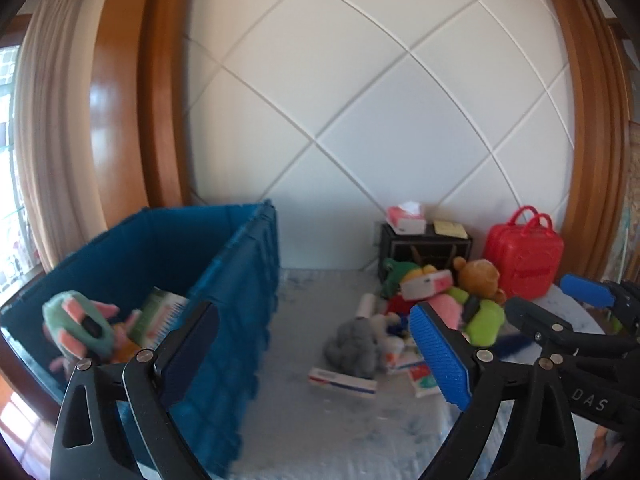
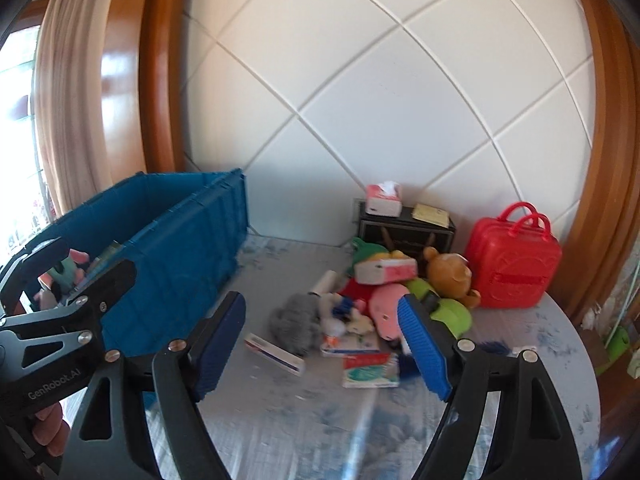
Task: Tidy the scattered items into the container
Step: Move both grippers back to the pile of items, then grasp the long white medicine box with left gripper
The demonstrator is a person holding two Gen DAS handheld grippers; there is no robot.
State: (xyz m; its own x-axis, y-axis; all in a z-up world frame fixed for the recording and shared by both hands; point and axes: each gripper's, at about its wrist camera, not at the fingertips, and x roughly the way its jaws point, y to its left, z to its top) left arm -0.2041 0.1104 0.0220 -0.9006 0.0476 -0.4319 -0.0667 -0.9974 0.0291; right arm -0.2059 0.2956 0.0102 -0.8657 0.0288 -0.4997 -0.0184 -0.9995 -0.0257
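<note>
Both tools, left tool (image 1: pixel 316 356) and right tool (image 2: pixel 324 344), gape empty above the pale floral bed (image 2: pixel 280 420). Blue plastic crate (image 1: pixel 236 296) at left; heaped soft toys (image 2: pixel 384 296) lie beyond.

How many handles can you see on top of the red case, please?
2, both on the red case: one arched handle toward the back of its top, a second just in front, slightly to the right. No others show.
</note>
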